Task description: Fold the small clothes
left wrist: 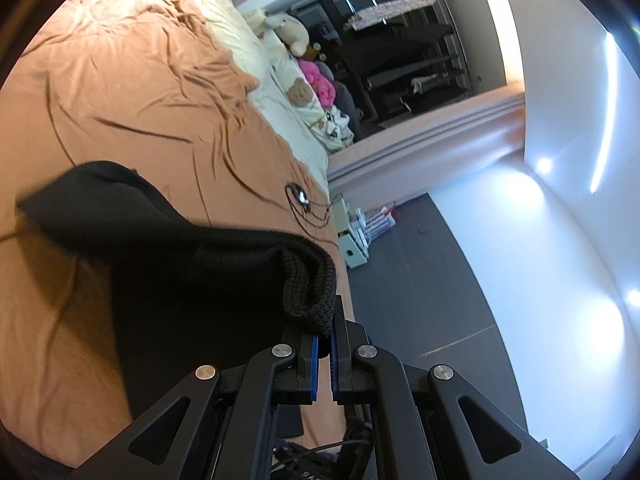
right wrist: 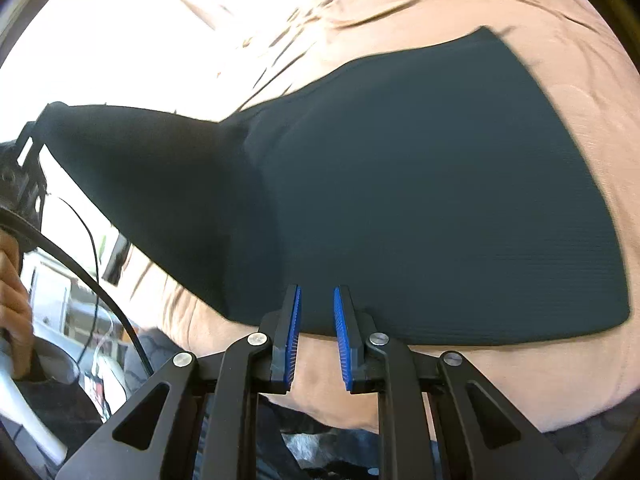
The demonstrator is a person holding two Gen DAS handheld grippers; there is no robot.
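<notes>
A black knit garment (left wrist: 180, 264) lies partly on the orange bedsheet (left wrist: 120, 80). My left gripper (left wrist: 326, 320) is shut on a bunched edge of it and holds that part lifted off the bed. In the right wrist view the garment (right wrist: 420, 200) spreads flat over the sheet (right wrist: 560, 80), with one part stretched up to the left, where the left gripper (right wrist: 32, 132) pinches it. My right gripper (right wrist: 316, 292) hovers at the garment's near edge. Its blue pads (right wrist: 294, 320) stand a little apart with nothing between them.
A small black and silver device with a thin cable (left wrist: 299, 196) lies on the sheet beyond the garment. Cream pillows and plush toys (left wrist: 288, 32) sit at the bed's head. Dark floor (left wrist: 420, 280) and white boxes (left wrist: 354, 240) are beside the bed. A person's hand (right wrist: 12, 280) shows at left.
</notes>
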